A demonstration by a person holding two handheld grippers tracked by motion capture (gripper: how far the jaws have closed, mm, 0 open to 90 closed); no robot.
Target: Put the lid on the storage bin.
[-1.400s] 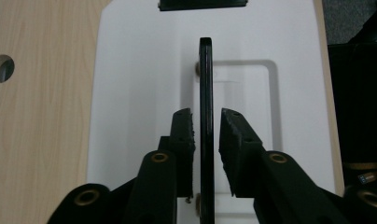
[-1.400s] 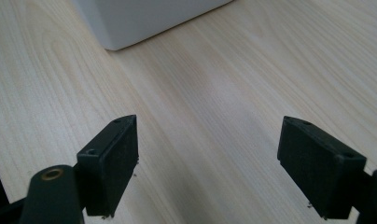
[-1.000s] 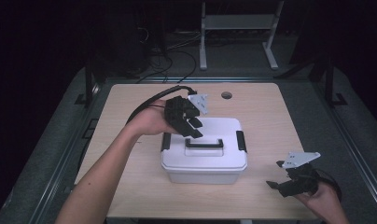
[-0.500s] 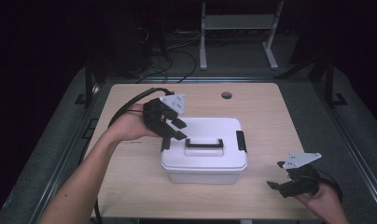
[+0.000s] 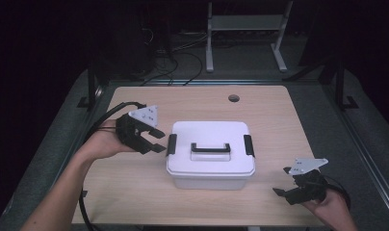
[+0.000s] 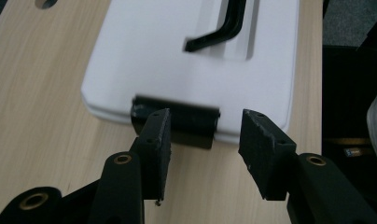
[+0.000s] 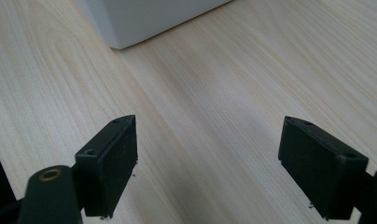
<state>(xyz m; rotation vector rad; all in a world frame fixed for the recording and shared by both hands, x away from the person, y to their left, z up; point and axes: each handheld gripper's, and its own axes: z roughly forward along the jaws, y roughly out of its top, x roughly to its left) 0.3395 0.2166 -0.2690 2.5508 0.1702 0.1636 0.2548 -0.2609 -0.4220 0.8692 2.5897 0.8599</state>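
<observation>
The white lidded storage box is set at the centre of the bench. The left gripper is aimed at the box's left black latch; its jaws, just opened further, are spread and empty, apparently to release the latch. At lower right, the right gripper is held spread wide and empty.

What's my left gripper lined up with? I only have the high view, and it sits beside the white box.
Observer: In the left gripper view, the left gripper points at the black latch on the box's near end. Its jaws have just been opening, nothing between them.
Operator: Touching the latch?
Observer: Not that I can tell; the fingertips seem just short of it.
Operator: And my right gripper?
Observer: In the right gripper view, the right gripper is wide open over bare table, the box's corner farther ahead.
</observation>
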